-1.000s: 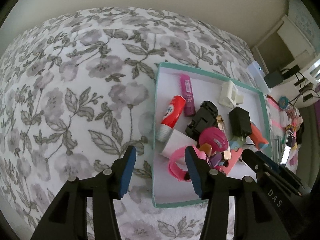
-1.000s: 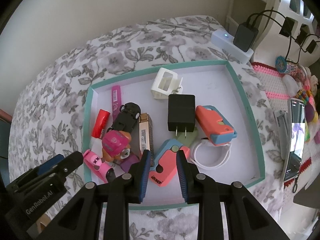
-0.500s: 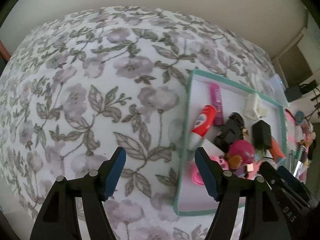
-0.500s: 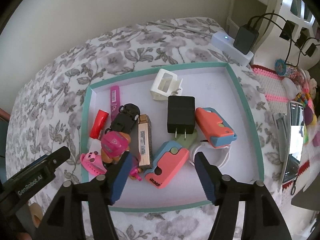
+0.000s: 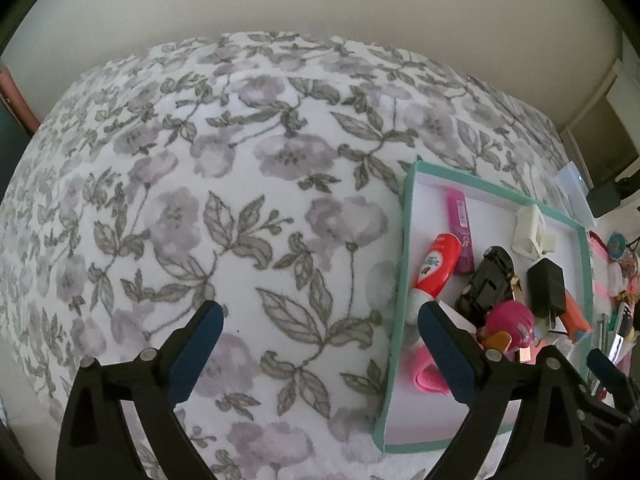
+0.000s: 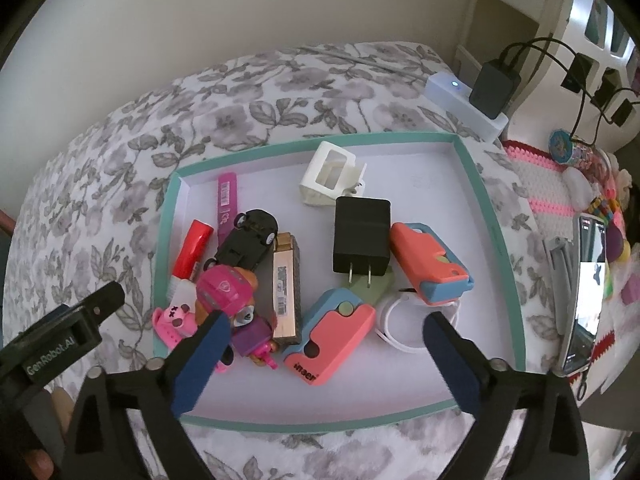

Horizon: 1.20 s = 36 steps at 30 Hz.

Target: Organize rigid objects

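left gripper (image 5: pixel 318 320), jaws just spread and empty, hangs over bare floral bedspread (image 5: pixel 240 184), perhaps a sorting spot. teal tray (image 6: pixel 170 216) at its 3 o'clock holds the jumbled objects. right gripper (image 6: pixel 324 326), likewise just spread, brackets the coral-and-blue case (image 6: pixel 334 336) without touching, likely for pickup.

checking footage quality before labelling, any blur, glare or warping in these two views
Left wrist view: strong fisheye bulge bends the floral bedspread into a dome, dark vignette at the corners, teal-rimmed white tray slightly soft. Right wrist view: sharper, the label on the coral and blue plastic case is visible, bright washed-out window light on the upper right, lit phone screen glaring.
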### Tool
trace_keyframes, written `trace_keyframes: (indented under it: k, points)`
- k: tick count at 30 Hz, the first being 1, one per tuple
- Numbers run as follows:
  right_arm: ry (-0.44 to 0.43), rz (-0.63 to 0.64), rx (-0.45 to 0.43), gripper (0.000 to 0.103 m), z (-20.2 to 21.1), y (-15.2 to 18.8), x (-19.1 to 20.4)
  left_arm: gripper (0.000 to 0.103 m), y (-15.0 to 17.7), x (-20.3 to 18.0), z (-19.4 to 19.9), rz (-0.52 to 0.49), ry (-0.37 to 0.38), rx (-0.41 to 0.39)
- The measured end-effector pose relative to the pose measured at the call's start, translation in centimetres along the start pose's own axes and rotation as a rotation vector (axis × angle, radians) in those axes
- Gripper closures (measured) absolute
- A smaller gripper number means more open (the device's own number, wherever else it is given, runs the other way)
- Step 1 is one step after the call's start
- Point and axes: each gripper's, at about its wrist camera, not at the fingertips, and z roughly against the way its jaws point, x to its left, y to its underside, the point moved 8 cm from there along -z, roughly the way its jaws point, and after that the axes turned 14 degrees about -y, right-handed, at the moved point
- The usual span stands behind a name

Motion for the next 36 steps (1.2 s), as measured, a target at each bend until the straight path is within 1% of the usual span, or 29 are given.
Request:
trace_keyframes:
  k: [6, 11, 14, 17, 20, 23, 25, 27, 31, 33, 36]
  points:
    - [0.014, 0.017, -0.013, 0.000, 0.0, -0.1, 0.1, 0.005, -0.2, -0.1, -0.1, 0.014, 0.033, 0.004]
    - [0.018, 0.017, -0.017, 0.000, 0.1, -0.1, -0.1, 0.005, -0.4, 0.1, 0.7, 0.008, 0.026, -0.035]
    - [0.022, 0.017, -0.027, 0.000, 0.4, -0.1, -0.1, 0.005, -0.4, 0.4, 1.1, 0.002, -0.001, -0.052]
    - [0.025, 0.014, -0.039, 0.000, 0.9, 0.0, 0.0, 0.005, -0.4, 0.9, 2.0, -0.006, -0.032, -0.087]
    - [0.022, 0.012, -0.048, 0.000, 1.2, 0.1, 0.1, 0.005, -0.4, 1.5, 3.0, -0.004, -0.045, -0.124]
    - [0.022, 0.014, -0.058, 0.000, 1.6, 0.4, 0.3, 0.005, -0.3, 2.2, 3.9, 0.004, -0.042, -0.150]
    - [0.025, 0.027, -0.069, 0.000, 2.0, 0.7, 0.5, 0.005, -0.2, 2.7, 4.4, 0.015, -0.040, -0.154]
    - [0.029, 0.036, -0.077, 0.000, 2.4, 1.0, 0.8, 0.005, 0.0, 3.2, 4.8, 0.019, -0.056, -0.158]
    - [0.019, 0.036, -0.089, 0.000, 3.0, 1.4, 1.0, 0.005, 0.7, 4.0, 5.4, -0.009, -0.153, -0.180]
    - [0.013, 0.035, -0.095, 0.000, 3.3, 1.6, 1.2, 0.005, 1.0, 4.2, 5.6, -0.025, -0.179, -0.189]
    - [0.013, 0.042, -0.104, 0.000, 3.8, 2.0, 1.5, 0.005, 1.6, 4.3, 5.6, -0.032, -0.159, -0.178]
